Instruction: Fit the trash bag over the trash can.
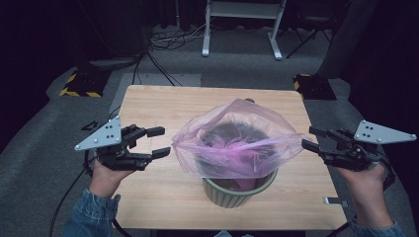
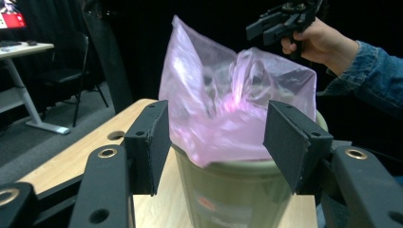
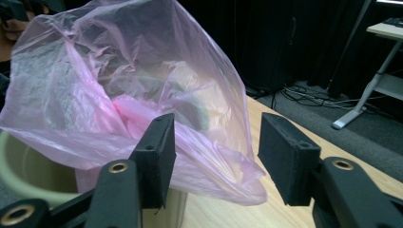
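1. At the near edge of the high view, my two forearms come in over the wooden table (image 1: 148, 103), each in a denim sleeve (image 1: 89, 217), a hand wrapped around each tool.

2. My left gripper (image 1: 160, 142) hangs at the table's left edge with its jaws spread wide and nothing between them; it stands just clear of the bag, not touching it.

3. My right gripper (image 1: 312, 138) mirrors it at the right edge, jaws likewise wide apart and empty; in the right gripper view the film lies just beyond the pads (image 3: 157, 156), apart from them.

4. Between the two tools, near the table's front edge, stands the pale green bin (image 1: 239, 193); the pink plastic bag (image 1: 237, 143) sits in it, its lower part tucked inside and its upper part billowing above and over the rim, mouth open upward.

5. Through the translucent film I see dark and pink shapes inside; what they are I cannot tell.

6. Farther off, beyond the table, grey carpet carries loose cables (image 1: 168, 42) and the white desk frame (image 1: 242, 24) against a dark backdrop.
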A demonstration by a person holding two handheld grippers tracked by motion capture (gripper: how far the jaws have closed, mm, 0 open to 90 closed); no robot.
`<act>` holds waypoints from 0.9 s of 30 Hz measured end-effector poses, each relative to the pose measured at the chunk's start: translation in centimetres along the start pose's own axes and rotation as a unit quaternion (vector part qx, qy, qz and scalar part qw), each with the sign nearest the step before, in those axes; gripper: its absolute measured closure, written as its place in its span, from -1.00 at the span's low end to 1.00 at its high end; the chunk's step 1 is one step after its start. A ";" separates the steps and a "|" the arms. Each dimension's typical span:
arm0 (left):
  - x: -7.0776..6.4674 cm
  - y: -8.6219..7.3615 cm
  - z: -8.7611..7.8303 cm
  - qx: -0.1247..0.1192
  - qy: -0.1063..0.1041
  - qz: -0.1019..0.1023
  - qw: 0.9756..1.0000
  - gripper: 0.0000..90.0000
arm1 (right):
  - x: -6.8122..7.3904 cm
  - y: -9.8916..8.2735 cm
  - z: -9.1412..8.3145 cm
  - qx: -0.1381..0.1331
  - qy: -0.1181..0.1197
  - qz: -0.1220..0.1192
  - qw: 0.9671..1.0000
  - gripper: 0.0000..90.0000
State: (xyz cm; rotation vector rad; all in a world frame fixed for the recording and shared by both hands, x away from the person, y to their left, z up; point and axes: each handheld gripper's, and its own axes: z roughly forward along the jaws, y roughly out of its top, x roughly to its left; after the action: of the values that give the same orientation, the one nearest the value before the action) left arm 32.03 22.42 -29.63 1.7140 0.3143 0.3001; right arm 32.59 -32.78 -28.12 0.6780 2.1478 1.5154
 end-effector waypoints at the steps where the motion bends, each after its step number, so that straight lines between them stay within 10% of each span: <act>1: 0.2 0.3 0.1 -0.004 0.000 -0.001 1.000 -0.09 | -0.1 0.1 0.2 0.000 -0.001 0.002 1.000 0.01; 11: 0.1 2.4 3.9 0.018 -0.018 -0.002 1.000 -0.11 | -0.4 1.0 2.5 0.010 -0.009 -0.013 1.000 -0.07; 17: -0.1 2.1 6.1 0.060 0.020 0.004 0.998 -0.08 | -1.5 0.8 3.6 0.021 -0.011 -0.003 1.000 -0.12; 27: 1.6 0.5 7.0 0.093 0.031 -0.019 0.995 0.62 | -4.6 -0.7 6.5 0.048 0.024 0.046 0.998 -0.12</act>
State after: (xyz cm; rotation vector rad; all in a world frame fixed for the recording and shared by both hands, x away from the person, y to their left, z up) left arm 36.10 16.49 -30.25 1.8820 0.4300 0.3044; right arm 39.99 -30.94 -30.61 0.7896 2.2663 1.4972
